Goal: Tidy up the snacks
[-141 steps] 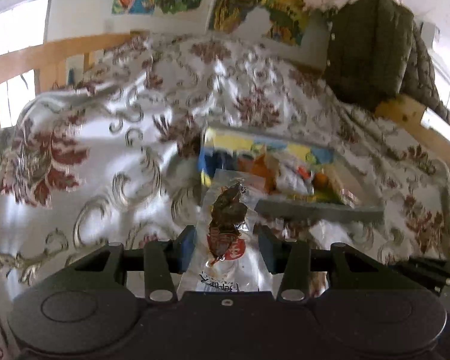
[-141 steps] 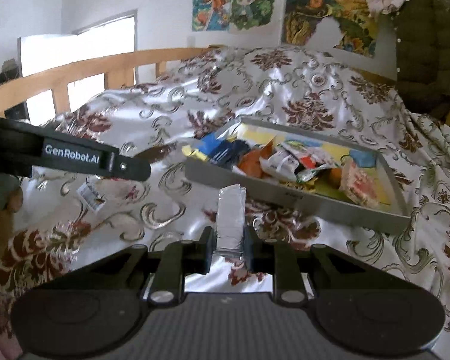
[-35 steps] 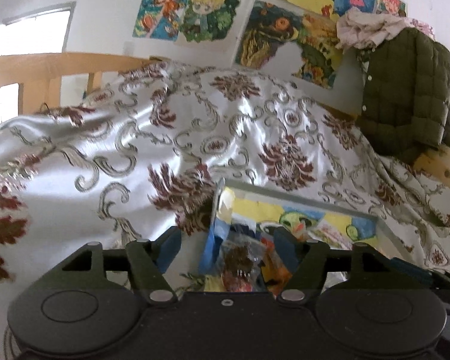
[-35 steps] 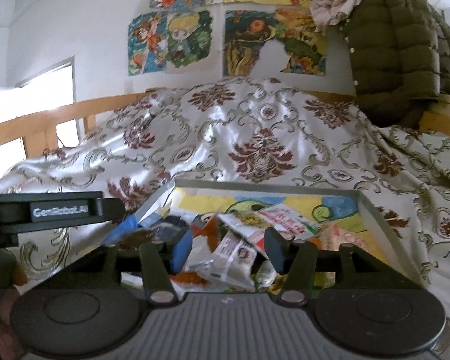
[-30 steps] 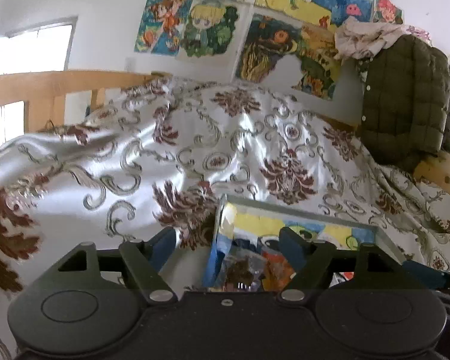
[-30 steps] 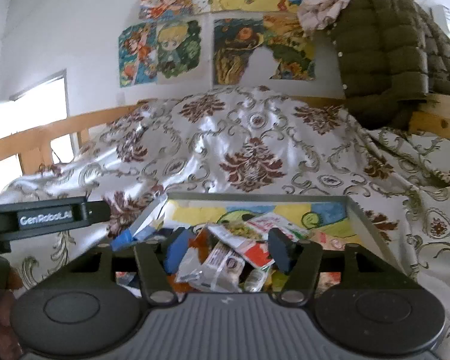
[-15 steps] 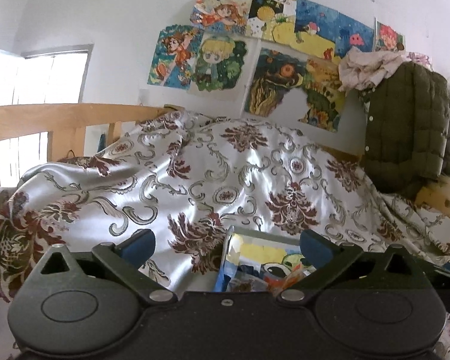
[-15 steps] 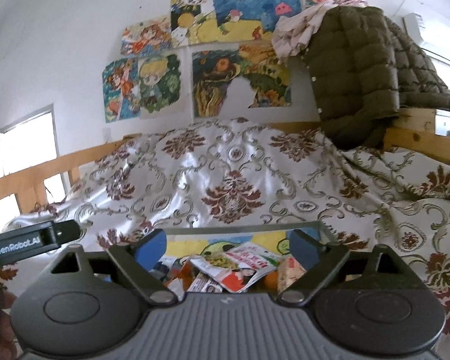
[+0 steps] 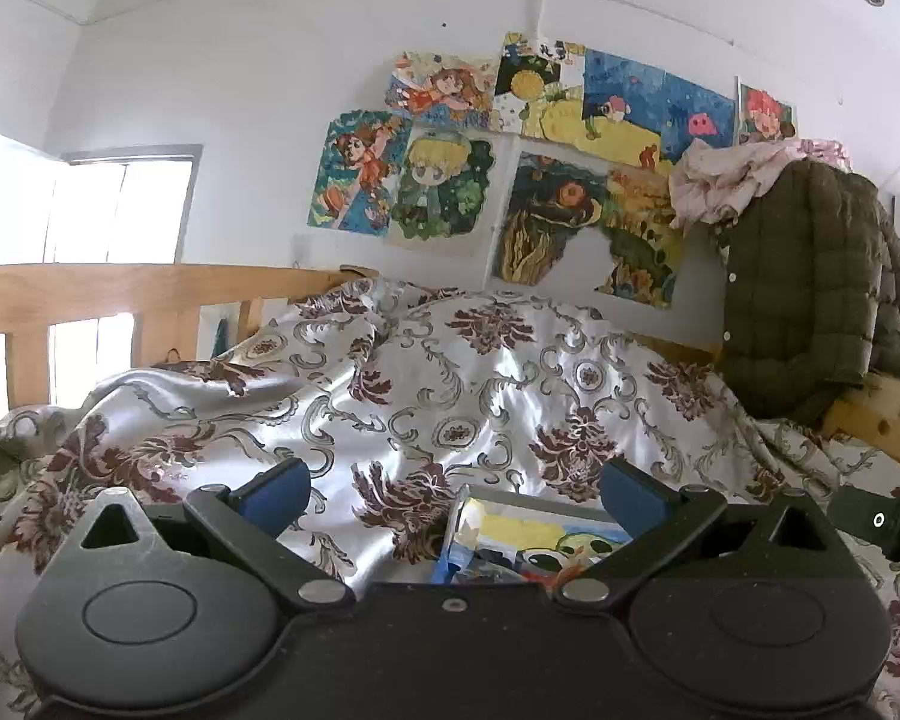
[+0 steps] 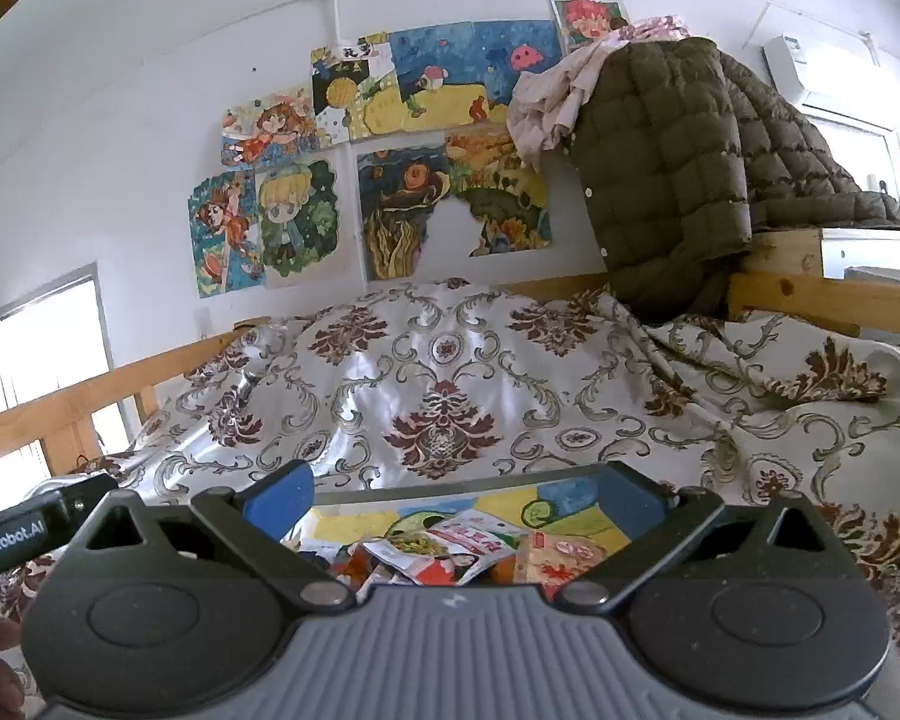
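Note:
A grey tray (image 10: 480, 483) with a colourful cartoon floor lies on the flowered bedspread (image 10: 444, 372), low in both views. Several snack packets (image 10: 468, 546) are heaped in it, partly hidden behind the gripper bodies. In the left wrist view only the tray's left corner (image 9: 528, 497) and a few packets (image 9: 498, 561) show. My left gripper (image 9: 453, 483) stands wide open above the tray with nothing between its blue pads. My right gripper (image 10: 453, 492) has its jaws opening, wide apart and empty, over the tray's far rim.
A wooden bed rail (image 9: 120, 288) runs along the left, and a green quilted jacket (image 10: 678, 168) hangs over a rail at the right. Posters cover the wall behind. The left gripper's side (image 10: 12, 534) shows at the right view's left edge.
Both grippers let go of their snack packets over the tray, spread their jaws wide, and lifted and drew back. The tray has sunk low in both views.

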{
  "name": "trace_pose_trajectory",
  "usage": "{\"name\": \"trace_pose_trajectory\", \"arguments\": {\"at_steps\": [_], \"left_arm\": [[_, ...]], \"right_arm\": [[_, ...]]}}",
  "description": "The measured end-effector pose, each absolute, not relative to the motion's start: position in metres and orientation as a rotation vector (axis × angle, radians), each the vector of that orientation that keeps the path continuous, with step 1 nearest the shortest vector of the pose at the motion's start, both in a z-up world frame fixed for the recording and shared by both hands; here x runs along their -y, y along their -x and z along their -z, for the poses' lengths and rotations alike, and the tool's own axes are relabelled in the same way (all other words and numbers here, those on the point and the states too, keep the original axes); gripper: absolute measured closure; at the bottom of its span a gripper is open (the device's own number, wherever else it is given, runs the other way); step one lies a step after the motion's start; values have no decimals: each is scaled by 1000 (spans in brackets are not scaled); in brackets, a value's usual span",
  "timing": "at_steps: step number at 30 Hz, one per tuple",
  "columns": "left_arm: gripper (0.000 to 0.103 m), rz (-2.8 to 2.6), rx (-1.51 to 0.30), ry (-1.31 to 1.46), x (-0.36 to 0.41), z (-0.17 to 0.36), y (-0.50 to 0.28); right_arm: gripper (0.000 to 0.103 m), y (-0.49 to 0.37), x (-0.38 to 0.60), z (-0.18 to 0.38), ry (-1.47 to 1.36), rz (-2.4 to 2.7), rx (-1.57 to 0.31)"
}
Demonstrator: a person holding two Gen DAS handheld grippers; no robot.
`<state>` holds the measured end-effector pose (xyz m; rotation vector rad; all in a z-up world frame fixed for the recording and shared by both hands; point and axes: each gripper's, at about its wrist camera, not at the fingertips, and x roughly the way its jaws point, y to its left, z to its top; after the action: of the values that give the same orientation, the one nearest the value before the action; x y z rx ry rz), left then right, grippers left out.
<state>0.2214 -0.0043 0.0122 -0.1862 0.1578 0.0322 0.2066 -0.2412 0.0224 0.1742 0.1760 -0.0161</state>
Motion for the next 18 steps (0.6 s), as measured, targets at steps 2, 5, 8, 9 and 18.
{"name": "trace_pose_trajectory", "arguments": {"at_steps": [2,5,8,9,18], "left_arm": [[1,-35,-157,183,5,-13,-214],[1,-45,-155,176,7,-11,-201],[1,-50,-166,167,8,-9,-189],[1,-51,-169,166,9,-8,-185],[1,-49,-195,155,15,-7,-150]], "right_arm": [[0,-199,244,-22,-181,4,-168],[0,-190,246,-21,-177,-1,-169],[0,-177,245,-20,-166,-5,-172],[0,-173,245,-19,-161,-6,-175],[0,-138,242,-13,-149,-4,-212]]}}
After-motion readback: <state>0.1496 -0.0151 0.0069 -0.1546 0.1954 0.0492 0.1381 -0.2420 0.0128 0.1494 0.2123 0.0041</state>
